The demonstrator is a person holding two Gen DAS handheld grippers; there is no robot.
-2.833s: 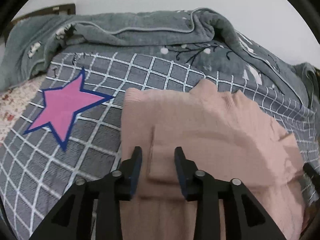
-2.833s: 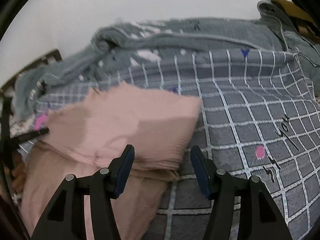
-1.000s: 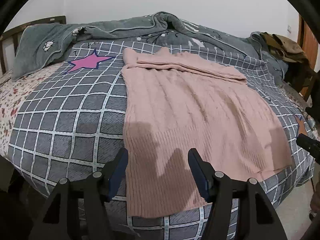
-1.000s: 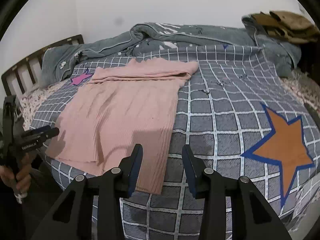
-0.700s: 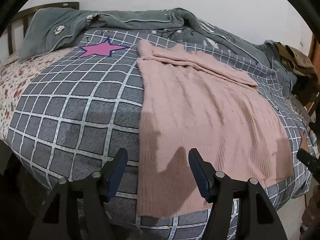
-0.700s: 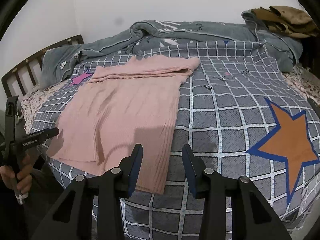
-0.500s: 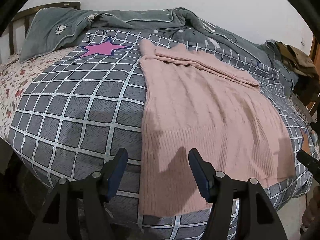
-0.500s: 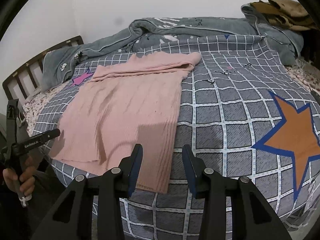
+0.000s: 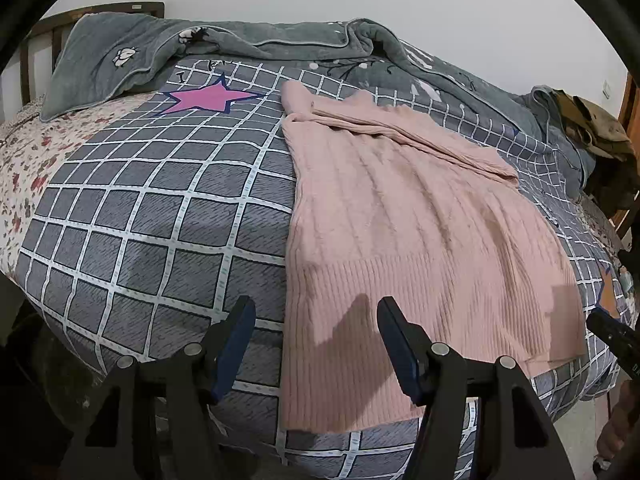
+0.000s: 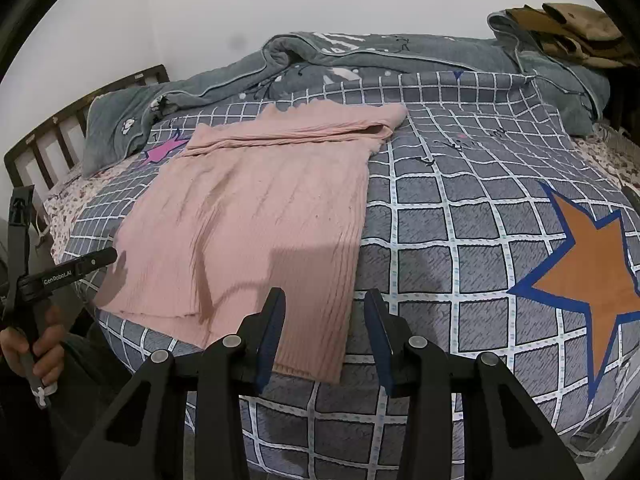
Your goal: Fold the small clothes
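A pink knit sweater [image 9: 404, 232] lies flat on the grey checked bedspread [image 9: 152, 216], its top part folded over at the far end. Its ribbed hem hangs near the bed's front edge. My left gripper [image 9: 314, 320] is open and empty, just in front of the hem's left corner. In the right wrist view the sweater [image 10: 256, 216] lies left of centre. My right gripper [image 10: 324, 312] is open and empty, in front of the hem's right corner. The left gripper's tip [image 10: 96, 259] shows at the left there.
A rumpled grey quilt [image 9: 248, 40] lies along the far side by the wall. A pink star [image 9: 204, 98] and an orange star [image 10: 584, 272] are printed on the bedspread. Brown clothes [image 10: 572, 28] lie piled at the far right. A wooden headboard [image 10: 52, 136] stands at left.
Both grippers have pulled back from the folded top of the sweater to its hem at the bed's front edge. Both stay open and empty.
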